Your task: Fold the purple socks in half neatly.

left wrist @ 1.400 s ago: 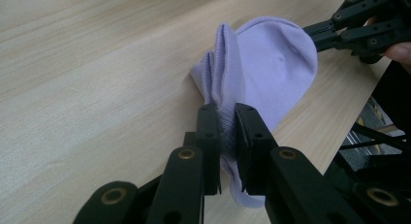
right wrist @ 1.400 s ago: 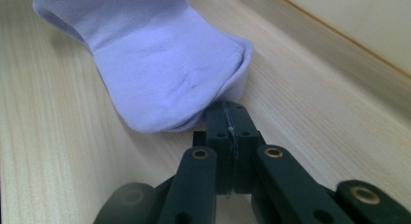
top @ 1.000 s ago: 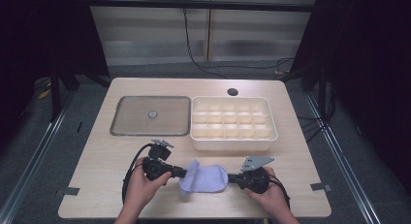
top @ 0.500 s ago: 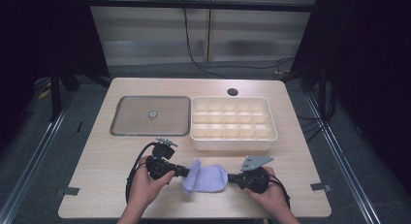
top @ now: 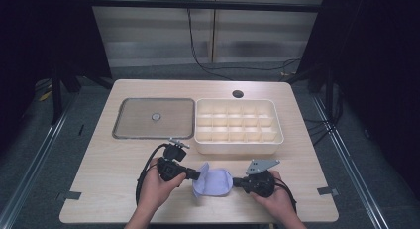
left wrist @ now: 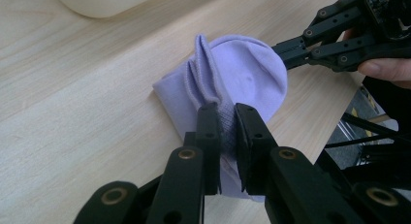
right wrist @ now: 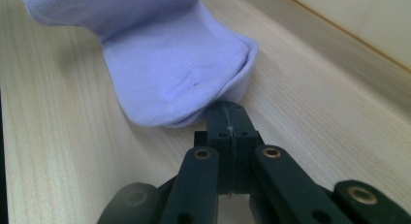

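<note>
Left gripper (left wrist: 227, 118): jaws clamped on a raised fold of the lavender sock (left wrist: 232, 83). Right gripper (right wrist: 228, 118): jaws pressed together at the sock's rounded edge; whether fabric is caught between them cannot be told. The sock lies on the table (top: 109, 164) between both grippers. Beyond them sit a divided tray (top: 277, 140) and, left of it, a flat lid (top: 133, 121).

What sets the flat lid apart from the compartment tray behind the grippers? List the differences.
The lid is flat, greyish and see-through, with a small round knob at its middle; the tray is deeper, cream, and split by dividers into many compartments. The lid lies to the left, the tray to the right. Both are rounded rectangles resting side by side on the table.
</note>
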### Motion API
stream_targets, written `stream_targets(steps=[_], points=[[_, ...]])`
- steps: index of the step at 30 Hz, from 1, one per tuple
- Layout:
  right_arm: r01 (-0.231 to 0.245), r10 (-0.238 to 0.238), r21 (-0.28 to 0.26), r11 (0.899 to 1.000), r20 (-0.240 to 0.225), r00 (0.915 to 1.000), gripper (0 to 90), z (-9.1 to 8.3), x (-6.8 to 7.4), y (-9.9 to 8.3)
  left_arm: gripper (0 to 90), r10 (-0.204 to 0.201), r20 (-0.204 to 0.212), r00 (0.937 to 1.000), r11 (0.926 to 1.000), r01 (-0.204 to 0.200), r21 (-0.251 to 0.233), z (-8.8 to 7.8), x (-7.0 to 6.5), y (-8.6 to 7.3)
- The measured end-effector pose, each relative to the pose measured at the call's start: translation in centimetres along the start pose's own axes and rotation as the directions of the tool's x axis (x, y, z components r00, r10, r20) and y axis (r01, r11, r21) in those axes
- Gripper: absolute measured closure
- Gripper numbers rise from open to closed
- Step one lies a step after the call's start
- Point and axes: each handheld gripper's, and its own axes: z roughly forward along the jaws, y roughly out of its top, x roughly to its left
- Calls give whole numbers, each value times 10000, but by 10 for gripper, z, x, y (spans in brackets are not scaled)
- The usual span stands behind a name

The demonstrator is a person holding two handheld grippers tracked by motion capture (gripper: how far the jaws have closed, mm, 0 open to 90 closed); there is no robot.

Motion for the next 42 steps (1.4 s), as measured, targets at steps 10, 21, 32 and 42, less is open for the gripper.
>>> stream_targets(steps=[10, 21, 32, 42], points=[[-31, 31, 0, 10000, 29, 10000, 900, 0, 1, 0, 812, -7, -112, 9999, 9998, 9, 175, 1, -1, 3], [-124, 124, -55, 9999, -5, 9999, 900, 1, 1, 0, 812, 284, -106, 9995, 9992, -281, 288, 4, -9, 11], [-101, 101, -68, 9999, -42, 9999, 900, 2, 1, 1, 813, 439, -249, 9987, 9975, -425, 567, 13, -15, 18], [-151, 151, -32, 9999, -85, 9998, 900, 4, 3, 2, 813, 509, -243, 9984, 9970, -494, 592, 19, -18, 25]])
